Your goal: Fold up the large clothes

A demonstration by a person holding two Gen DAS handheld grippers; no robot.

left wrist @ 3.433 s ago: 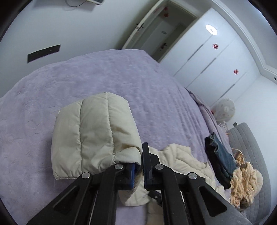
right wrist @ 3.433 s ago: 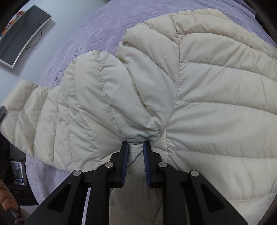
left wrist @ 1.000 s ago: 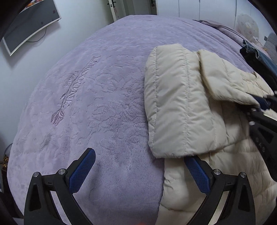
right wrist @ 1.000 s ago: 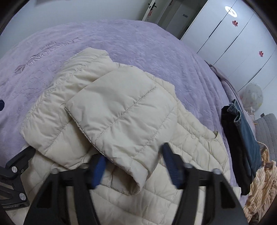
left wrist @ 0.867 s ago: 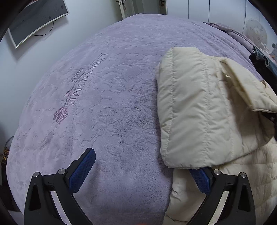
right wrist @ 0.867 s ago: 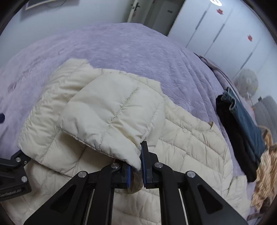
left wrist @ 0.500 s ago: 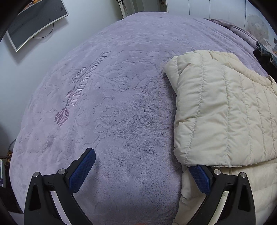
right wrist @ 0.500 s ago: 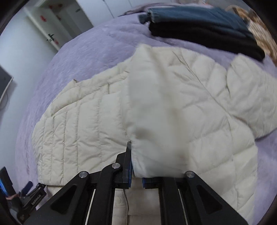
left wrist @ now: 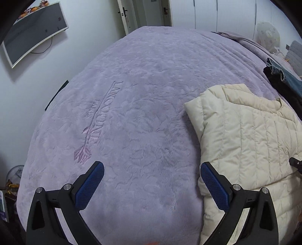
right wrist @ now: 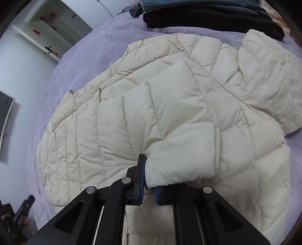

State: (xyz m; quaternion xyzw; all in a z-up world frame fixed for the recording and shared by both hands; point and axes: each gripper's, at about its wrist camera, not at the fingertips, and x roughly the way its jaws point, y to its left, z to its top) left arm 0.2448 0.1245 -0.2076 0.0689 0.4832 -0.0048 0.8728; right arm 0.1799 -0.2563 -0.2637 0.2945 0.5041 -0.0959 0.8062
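Right gripper: jaws were pinched nearly together on the cuff end of a cream sleeve, the blue pads pressed against the fabric on both sides.
Sleeve: it lay folded across the body of the puffer jacket, running from the jaws up toward the collar.
Left gripper: jaws stood spread wide, holding nothing; the left blue pad hung over bare blanket, the right pad sat just beside the jacket's near edge.
Puffer jacket: cream and quilted, it was spread flat on the bed, filling most of the right wrist view and showing at the right side of the left wrist view.
Other sleeve: it lay angled across the jacket's far right side, its end reaching onto the blanket.
Purple blanket: plush, with an embossed pattern and lettering, it covered the whole bed under the jacket.
Dark folded clothes: a black garment with a denim piece on top lay on the bed beyond the jacket, near its far edge but apart from it.
Curved monitor: it hung on the white wall to the left of the bed.
Door: white, it stood behind the far end of the bed.
Fan: white, it stood at the far right by the wardrobe.
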